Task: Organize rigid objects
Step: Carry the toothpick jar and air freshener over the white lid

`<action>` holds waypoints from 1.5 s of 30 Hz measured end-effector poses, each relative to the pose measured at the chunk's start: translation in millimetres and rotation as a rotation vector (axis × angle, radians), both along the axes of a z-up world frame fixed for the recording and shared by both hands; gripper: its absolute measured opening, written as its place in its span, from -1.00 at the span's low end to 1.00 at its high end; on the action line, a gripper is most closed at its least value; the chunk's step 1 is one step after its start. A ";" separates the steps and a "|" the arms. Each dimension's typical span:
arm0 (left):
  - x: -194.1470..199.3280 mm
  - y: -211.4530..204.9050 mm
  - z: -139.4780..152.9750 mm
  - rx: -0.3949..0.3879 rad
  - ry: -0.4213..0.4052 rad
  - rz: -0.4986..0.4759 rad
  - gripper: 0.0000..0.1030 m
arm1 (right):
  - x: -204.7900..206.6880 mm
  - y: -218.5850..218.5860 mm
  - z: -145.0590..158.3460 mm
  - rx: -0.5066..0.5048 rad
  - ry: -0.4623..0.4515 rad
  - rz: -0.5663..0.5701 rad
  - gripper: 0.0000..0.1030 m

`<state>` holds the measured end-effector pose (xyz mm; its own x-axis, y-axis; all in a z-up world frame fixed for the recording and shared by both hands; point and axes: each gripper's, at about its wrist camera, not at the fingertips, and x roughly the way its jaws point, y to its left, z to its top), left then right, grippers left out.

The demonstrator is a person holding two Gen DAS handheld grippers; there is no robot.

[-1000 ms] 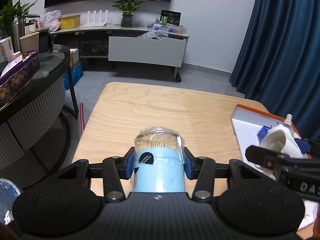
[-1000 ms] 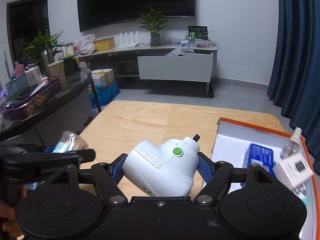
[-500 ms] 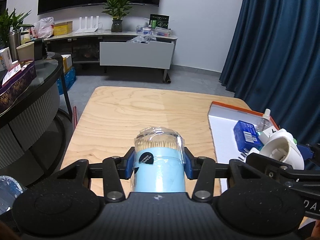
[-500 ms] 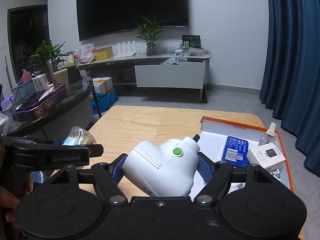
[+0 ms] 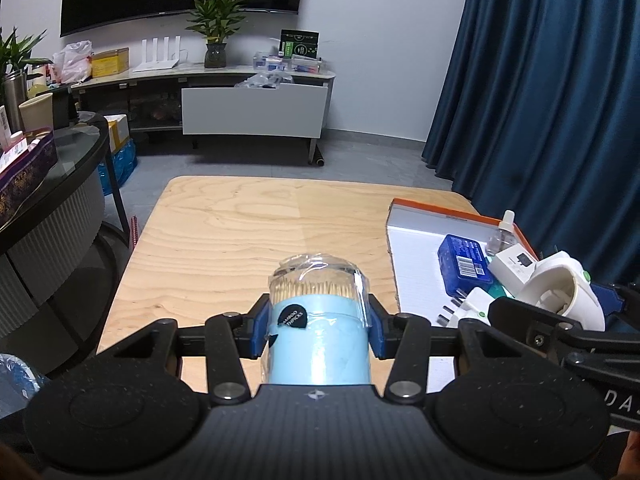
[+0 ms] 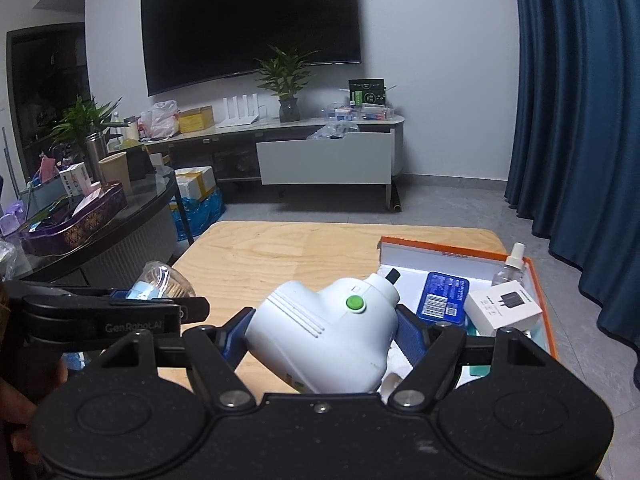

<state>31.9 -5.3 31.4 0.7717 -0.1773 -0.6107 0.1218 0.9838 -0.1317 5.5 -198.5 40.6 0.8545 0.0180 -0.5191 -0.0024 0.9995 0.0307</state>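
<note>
A pale-blue toothpick tub in clear wrap [image 5: 318, 330] sits clamped in the left hand-held gripper [image 5: 318, 330] above the wooden table [image 5: 248, 232]; the right hand-held gripper [image 6: 320, 334] clasps a white green-buttoned device [image 6: 320, 334]. Both seem bound for the orange-rimmed white box [image 6: 460, 249] at two o'clock.

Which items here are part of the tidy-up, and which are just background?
In play:
- blue toothpick tub wrapped in clear film, in left gripper
- white plastic device with green button, in right gripper
- orange-rimmed white box
- blue packet, small white carton, clear dropper bottle inside it

Background:
- potted plant
- wall TV
- blue curtain
</note>
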 end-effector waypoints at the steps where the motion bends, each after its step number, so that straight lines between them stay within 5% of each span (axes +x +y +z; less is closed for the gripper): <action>1: -0.4 -0.4 -0.2 0.000 0.000 -0.001 -0.08 | -0.7 -0.8 0.0 0.000 0.000 -0.002 0.69; 45: -6.1 -84.3 5.7 -0.006 0.006 -0.242 -0.08 | -52.3 -76.6 9.9 0.012 -0.031 -0.204 0.70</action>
